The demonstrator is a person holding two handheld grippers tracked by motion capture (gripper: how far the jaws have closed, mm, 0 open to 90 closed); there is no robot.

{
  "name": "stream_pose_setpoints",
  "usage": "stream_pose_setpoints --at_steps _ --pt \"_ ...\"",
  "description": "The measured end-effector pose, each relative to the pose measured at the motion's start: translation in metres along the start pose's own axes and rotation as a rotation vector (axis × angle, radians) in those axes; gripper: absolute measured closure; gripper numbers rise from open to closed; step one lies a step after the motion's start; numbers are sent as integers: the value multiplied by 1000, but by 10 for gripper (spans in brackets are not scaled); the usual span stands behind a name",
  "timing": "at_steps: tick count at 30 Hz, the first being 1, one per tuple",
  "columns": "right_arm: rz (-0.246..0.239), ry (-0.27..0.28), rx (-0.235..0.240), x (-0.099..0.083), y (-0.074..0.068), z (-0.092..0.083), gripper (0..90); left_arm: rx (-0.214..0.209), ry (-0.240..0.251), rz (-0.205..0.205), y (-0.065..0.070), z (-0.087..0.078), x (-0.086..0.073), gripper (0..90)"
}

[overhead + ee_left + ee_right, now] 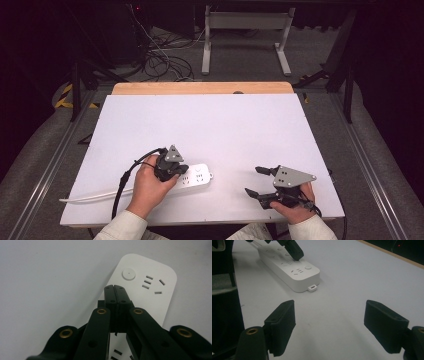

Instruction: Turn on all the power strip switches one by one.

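Observation:
A white power strip [199, 176] lies flat near the table's front edge, its white cable [95, 195] running off to the left. In the left gripper view its top face [150, 272] shows a round button [128, 274] and socket slots. My left gripper [181, 170] is shut with nothing between the jaws. Its tip [115, 288] points down at the strip's top just short of the button; contact is unclear. My right gripper [255, 180] stands open to the right of the strip, holding nothing. From the right gripper [329, 315] view, the strip [294, 277] lies ahead with the left gripper [295, 252] over it.
The white table board [210, 125] has a wooden strip along its far edge [200, 88]. Black cables trail from both grippers near the front edge. Beyond the table are a white stand's legs [245, 45] and loose cables on the floor [160, 60].

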State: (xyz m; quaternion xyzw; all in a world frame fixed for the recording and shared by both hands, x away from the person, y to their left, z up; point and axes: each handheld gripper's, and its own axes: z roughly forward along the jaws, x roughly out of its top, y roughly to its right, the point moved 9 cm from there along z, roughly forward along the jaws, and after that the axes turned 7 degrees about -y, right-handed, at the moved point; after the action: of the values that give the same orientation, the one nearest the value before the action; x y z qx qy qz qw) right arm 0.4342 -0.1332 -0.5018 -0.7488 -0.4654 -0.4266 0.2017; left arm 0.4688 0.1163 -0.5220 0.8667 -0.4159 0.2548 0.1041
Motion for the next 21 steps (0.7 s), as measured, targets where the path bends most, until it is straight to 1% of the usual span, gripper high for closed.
stream_pose_setpoints --at_steps 6,12,16,17,18,19,21 --pt "-1 -2 1 0 -1 0 258 10 1 -14 1 1 0 900" --pt "2 -3 1 0 -1 1 257 24 4 -10 2 2 -1 900" --pt "2 -5 1 0 -1 2 257 -2 15 -35 1 2 -2 900" --pt "1 -6 0 -1 -1 1 257 -2 14 -46 1 3 -3 900" --pt "1 -6 0 -1 -1 1 257 -2 14 -46 1 3 -3 900" --pt "2 -5 0 -1 -1 1 257 12 11 -36 1 3 -2 900" --pt "3 -8 1 -1 -1 2 257 11 7 -38 2 2 -2 900"
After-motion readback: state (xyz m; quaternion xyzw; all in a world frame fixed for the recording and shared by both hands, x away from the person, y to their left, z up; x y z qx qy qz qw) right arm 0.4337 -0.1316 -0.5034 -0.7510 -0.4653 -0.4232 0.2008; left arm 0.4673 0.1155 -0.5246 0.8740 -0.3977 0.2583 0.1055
